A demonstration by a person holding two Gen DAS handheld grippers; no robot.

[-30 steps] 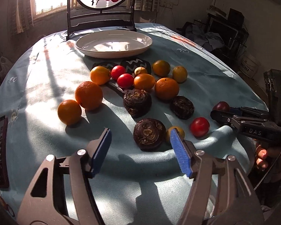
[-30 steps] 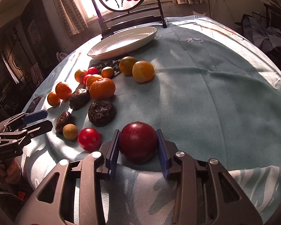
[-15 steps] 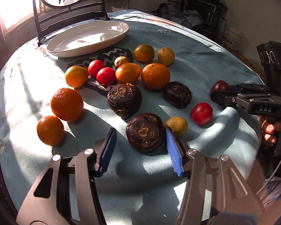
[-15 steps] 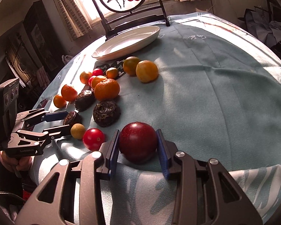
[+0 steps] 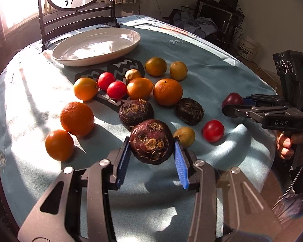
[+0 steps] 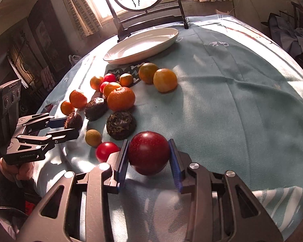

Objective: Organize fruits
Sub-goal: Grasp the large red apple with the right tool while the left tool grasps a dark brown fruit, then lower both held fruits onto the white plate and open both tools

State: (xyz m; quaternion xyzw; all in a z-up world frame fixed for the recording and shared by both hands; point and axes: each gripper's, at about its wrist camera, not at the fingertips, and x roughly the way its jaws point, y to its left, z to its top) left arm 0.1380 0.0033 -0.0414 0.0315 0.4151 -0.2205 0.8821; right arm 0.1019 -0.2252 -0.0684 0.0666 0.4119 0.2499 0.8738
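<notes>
The left gripper [image 5: 151, 157] has just been closing its blue-padded jaws, which now touch both flanks of a dark brown, rough-skinned round water chestnut [image 5: 151, 141]; a small tan round fruit [image 5: 184, 136] sits just past the right jaw and two more dark chestnuts lie beyond the tips. The right gripper [image 6: 148, 159] holds its jaws narrow, clamped on a smooth dark red round plum [image 6: 148, 155], with a glossy red cherry tomato [image 6: 106, 151] just outside its left jaw. A white oval ceramic plate [image 5: 131, 44] stands well ahead of both pairs of jaws on the pale blue tablecloth [image 6: 232, 111].
</notes>
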